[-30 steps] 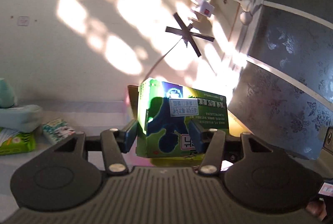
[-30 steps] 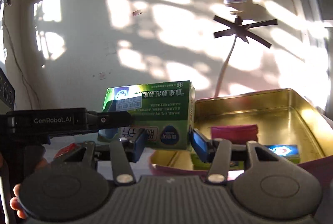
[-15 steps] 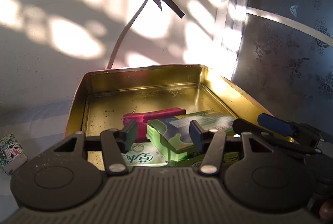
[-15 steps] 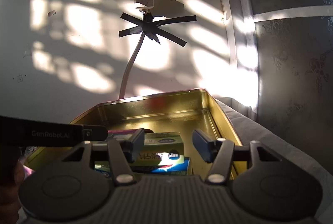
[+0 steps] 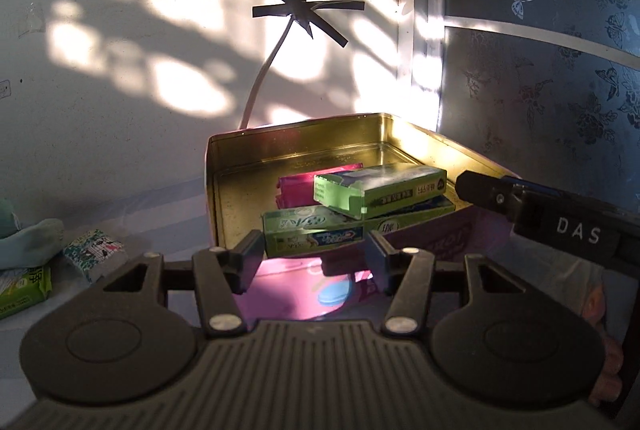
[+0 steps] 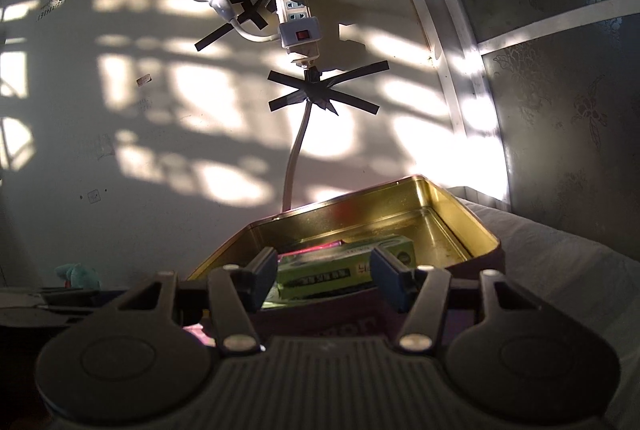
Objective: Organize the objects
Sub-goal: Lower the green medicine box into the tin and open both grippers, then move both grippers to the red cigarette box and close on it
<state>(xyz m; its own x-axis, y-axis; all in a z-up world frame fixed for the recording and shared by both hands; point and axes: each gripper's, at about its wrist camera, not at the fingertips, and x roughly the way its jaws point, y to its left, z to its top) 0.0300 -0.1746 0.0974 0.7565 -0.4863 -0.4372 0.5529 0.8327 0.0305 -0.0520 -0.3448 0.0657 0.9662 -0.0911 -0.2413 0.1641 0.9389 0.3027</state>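
Observation:
A gold tin (image 5: 300, 138) with a pink outside stands against the sunlit wall. Inside it a green box (image 5: 384, 186) lies tilted on a green toothpaste box (image 5: 312, 234), with a pink packet (image 5: 296, 186) behind them. My left gripper (image 5: 316, 262) hovers open just short of the tin's near wall, with nothing between its pads. My right gripper (image 5: 492, 186) reaches in from the right beside the green box. In the right wrist view the right gripper (image 6: 326, 278) is open, and the green box (image 6: 344, 266) lies beyond its fingers inside the tin (image 6: 360, 198).
Left of the tin lie a teal sock (image 5: 36, 238), a small patterned packet (image 5: 94, 250) and a green packet (image 5: 20, 286). A power strip (image 6: 298, 18) and its taped cable hang on the wall behind. A dark flowered panel (image 5: 540, 90) closes off the right side.
The green box was up in the air between the fingers a second ago and now lies in the tin. Both grippers have drawn back from it and sunk a little.

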